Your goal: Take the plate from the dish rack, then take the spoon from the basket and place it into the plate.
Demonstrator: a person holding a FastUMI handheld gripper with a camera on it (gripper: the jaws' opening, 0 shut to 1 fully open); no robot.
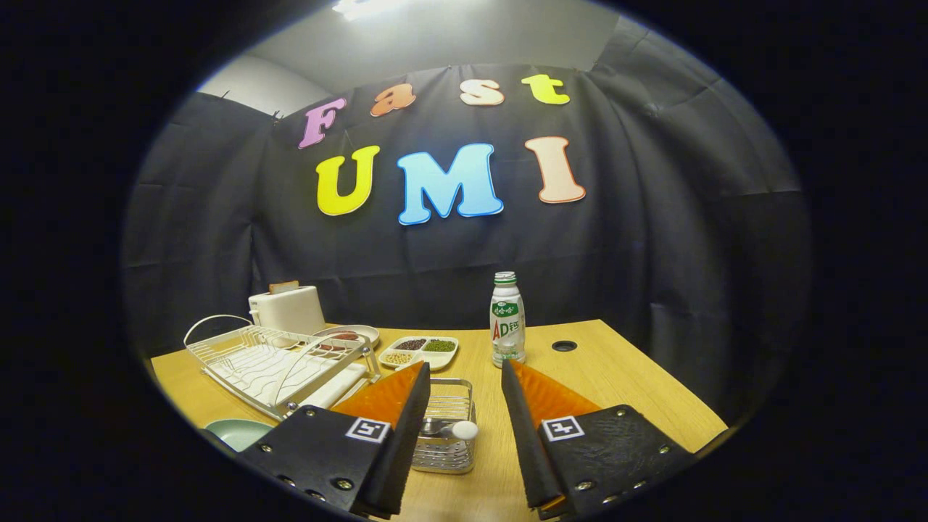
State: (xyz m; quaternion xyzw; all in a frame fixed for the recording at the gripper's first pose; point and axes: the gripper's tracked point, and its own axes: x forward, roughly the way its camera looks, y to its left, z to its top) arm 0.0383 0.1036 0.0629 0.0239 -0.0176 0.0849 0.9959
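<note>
My gripper (464, 377) stands open above the wooden table (638, 391), nothing between its fingers. A small wire basket (446, 428) sits between and just below the fingers, close to the left one. The spoon's white handle end (458, 430) lies across the basket's top. A pale green plate (235, 433) rests on the table left of the left finger, in front of the white wire dish rack (279, 362). The rack stands to the left, beyond the left finger, and looks bare of dishes.
A white toaster (288, 308) stands behind the rack. A small dish (348, 336) and a divided tray of beans (420, 351) lie beyond the basket. A drink bottle (507, 319) stands upright just past the right fingertip. A cable hole (564, 346) sits right of it.
</note>
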